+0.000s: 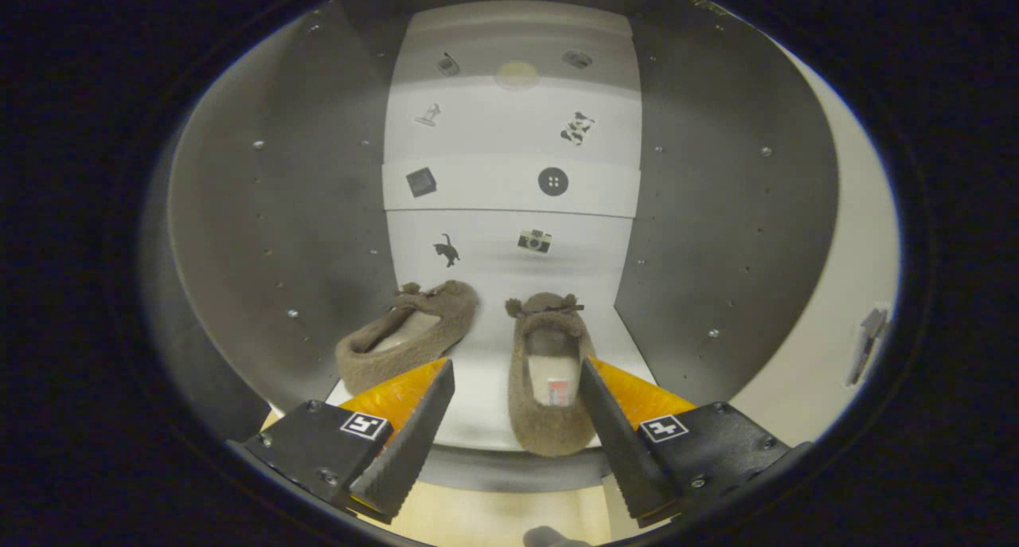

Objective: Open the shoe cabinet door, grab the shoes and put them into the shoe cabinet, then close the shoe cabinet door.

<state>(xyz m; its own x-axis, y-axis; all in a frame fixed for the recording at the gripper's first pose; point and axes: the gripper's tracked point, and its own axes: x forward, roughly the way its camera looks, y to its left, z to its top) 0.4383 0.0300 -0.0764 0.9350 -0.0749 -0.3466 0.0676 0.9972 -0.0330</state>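
Observation:
Two brown fuzzy slippers stand on the white floor of the open shoe cabinet [509, 133]. The left slipper [406, 332] lies angled, its heel just beyond my left fingertip [439, 381]. The right slipper [549, 372] points straight in, its heel between my fingers and close beside the right fingertip [591, 381]. My gripper [516, 376] is open, holding nothing, at the cabinet's front edge.
Dark grey side walls [302, 212] with screw heads flank the cabinet's white back panel [509, 189], which carries small stickers. The opened door [844, 308] swings out at the right with a hinge fitting [868, 340]. Tan floor shows below the fingers.

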